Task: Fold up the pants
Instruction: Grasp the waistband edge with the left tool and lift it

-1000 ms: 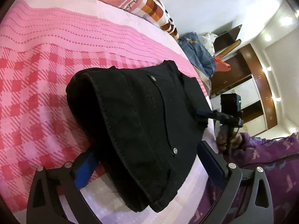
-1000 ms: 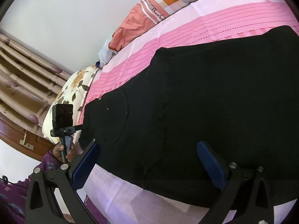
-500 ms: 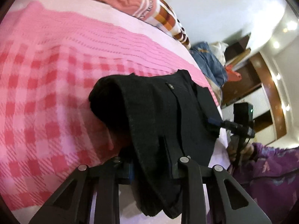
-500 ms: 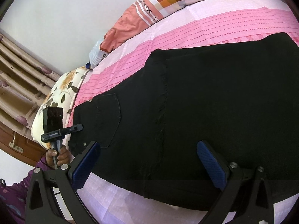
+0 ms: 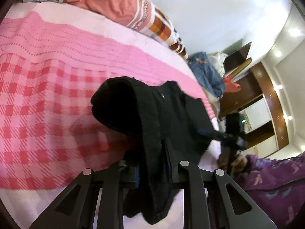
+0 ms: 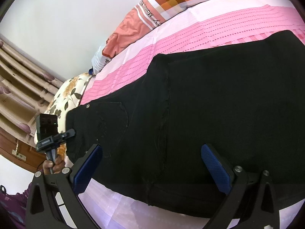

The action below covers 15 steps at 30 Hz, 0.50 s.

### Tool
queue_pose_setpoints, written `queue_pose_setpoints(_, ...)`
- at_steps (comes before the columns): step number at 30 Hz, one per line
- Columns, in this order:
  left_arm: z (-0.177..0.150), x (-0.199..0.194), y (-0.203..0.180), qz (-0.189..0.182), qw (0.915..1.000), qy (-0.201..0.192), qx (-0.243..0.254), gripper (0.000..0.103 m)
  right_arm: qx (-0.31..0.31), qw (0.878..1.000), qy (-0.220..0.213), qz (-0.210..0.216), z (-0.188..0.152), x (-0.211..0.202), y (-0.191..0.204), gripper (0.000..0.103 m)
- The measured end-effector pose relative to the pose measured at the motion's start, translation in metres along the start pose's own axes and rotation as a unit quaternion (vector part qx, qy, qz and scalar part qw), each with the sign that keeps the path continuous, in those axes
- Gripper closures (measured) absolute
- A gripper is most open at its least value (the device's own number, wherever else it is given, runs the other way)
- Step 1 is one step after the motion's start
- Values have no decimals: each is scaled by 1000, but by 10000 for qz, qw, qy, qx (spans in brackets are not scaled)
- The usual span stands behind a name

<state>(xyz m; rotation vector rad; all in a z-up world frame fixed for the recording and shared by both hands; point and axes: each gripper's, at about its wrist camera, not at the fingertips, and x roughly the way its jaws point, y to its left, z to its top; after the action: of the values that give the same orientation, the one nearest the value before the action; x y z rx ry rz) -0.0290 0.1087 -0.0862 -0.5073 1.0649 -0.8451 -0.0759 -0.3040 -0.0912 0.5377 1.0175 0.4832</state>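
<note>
Black pants (image 6: 209,105) lie spread on a pink bedspread (image 6: 190,38). In the left wrist view my left gripper (image 5: 152,175) is shut on the waistband end of the pants (image 5: 152,126) and holds it lifted off the bed, the cloth bunched and hanging between the jaws. In the right wrist view my right gripper (image 6: 154,169) is open, its blue pads (image 6: 215,168) on either side of the near edge of the pants, gripping nothing. The left gripper's handle (image 6: 49,133) shows at the far left of that view.
Orange and checked pillows (image 5: 118,5) lie along the far side of the bed, a floral pillow (image 6: 70,97) at its end. A pile of blue clothes (image 5: 207,74) and a brown wardrobe (image 5: 266,103) stand beyond the bed. A purple sleeve (image 5: 270,181) is close by.
My left gripper closed on the waistband end of the pants and lifted it, bunching the cloth. My right gripper stayed open and moved little.
</note>
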Motion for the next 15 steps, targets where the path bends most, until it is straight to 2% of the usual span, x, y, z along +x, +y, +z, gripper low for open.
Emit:
queue_pose_setpoints(4, 1, 1, -20, -17, 10000, 18, -68, 83, 58, 9999, -22, 92, 0, -1, -2, 0)
queue_pose_setpoints(10, 9, 8, -48, 199, 9997, 52, -152, 83, 101, 9997, -28, 198, -1, -2, -6, 0)
queue_pose_setpoints(12, 10, 10, -54, 280, 9994, 27, -185, 83, 116, 9997, 86, 185, 1, -2, -5, 0)
queue_pose_setpoints(15, 10, 14, -66, 318, 9990, -21, -308, 83, -96, 9996, 145, 201, 3, -5, 4, 0)
